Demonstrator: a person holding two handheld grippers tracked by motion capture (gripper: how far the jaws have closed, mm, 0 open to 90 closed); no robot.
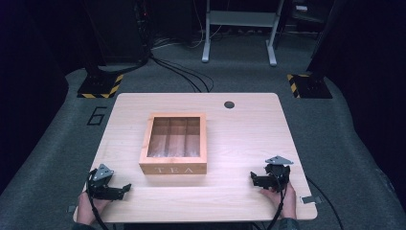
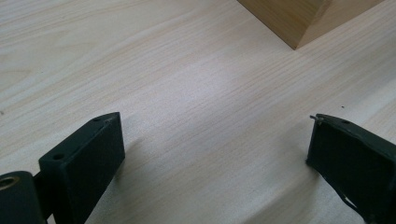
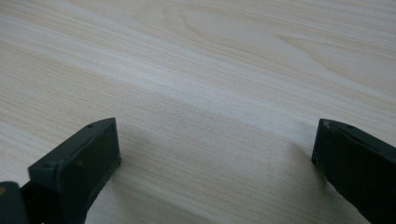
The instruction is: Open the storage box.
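Wooden tea box point(image 1: 174, 143) mid-desk point(image 1: 239, 139), dim carpeted room.
Left tool point(image 1: 119, 189) and right tool point(image 1: 255, 178) rest at the near corners, jaws wide, empty, well apart from the box; its contents blur behind the glazed lid.

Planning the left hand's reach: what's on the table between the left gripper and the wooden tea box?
Nothing: bare tabletop separates the open left gripper from the tea box, as the left gripper view and high view show.
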